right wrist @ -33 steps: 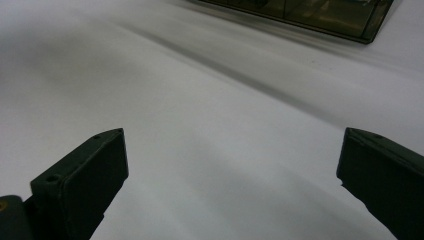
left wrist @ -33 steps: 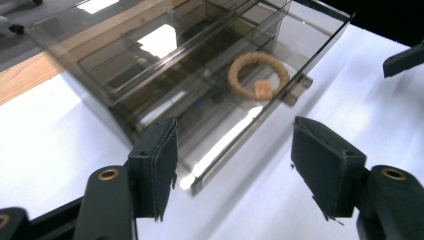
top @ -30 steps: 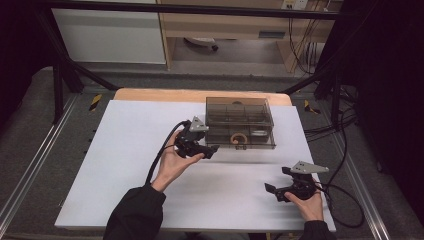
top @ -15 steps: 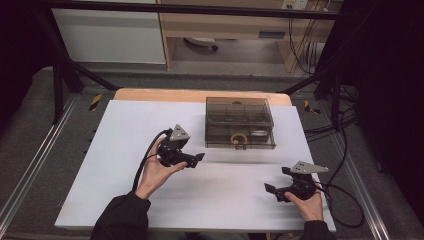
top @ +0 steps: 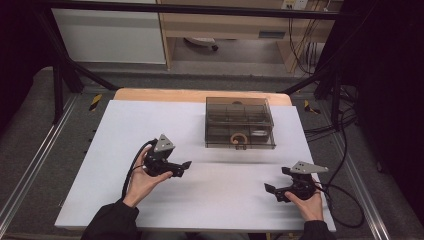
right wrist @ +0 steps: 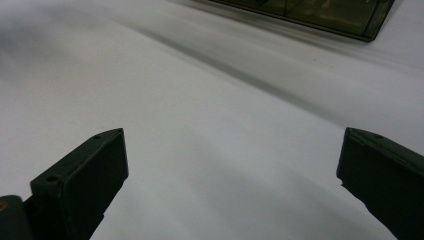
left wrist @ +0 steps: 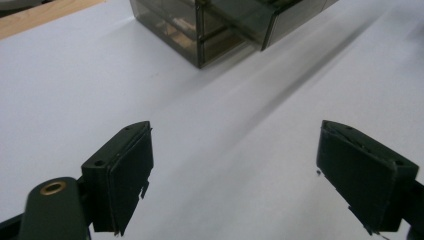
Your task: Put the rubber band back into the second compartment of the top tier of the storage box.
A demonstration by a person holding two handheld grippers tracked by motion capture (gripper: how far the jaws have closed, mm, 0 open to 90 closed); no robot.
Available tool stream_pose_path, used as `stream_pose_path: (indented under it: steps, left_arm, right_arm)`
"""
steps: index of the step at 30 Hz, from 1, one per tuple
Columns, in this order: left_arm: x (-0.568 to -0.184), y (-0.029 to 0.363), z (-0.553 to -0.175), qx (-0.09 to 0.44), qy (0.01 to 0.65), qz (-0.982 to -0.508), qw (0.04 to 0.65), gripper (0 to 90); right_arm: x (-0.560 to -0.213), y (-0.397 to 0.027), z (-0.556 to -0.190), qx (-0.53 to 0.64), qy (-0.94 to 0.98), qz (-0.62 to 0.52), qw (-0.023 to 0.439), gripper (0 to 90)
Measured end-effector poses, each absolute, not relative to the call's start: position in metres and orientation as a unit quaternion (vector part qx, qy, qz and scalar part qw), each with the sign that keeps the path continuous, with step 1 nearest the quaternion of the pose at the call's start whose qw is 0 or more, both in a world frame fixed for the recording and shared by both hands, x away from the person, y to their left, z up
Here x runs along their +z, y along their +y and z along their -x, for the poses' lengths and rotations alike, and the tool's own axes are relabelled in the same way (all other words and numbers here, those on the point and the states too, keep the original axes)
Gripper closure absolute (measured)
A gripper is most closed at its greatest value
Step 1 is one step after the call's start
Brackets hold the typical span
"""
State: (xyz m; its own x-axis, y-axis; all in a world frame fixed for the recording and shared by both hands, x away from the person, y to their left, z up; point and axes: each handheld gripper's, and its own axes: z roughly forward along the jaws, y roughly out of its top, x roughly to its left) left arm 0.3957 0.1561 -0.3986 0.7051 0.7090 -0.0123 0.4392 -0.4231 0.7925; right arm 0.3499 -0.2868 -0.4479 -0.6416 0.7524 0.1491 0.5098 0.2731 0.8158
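While tongs gape, drawer box (top: 239, 123) lengthwise across table.

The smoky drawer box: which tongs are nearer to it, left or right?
Left. The left tongs hover in front of the drawer box, off its left corner, open and empty. The right tongs sit farther back, near the table's front edge, also open.

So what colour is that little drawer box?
The drawer box is see-through smoky grey-brown, clearest in the high view.

One drawer box (top: 239, 123), two tongs (top: 181, 168) (top: 273, 192), one table (top: 125, 130).
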Motion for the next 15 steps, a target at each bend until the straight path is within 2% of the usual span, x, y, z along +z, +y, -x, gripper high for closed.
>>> stream_pose_path:
  steps: [15]
  left_arm:
    - [-0.419, 0.197, -0.378, 0.178, 0.357, -0.822, 0.407, 13.9]
  right_arm:
    - [-0.448, -0.287, -0.350, 0.447, 0.788, -0.402, 0.133, 0.8]
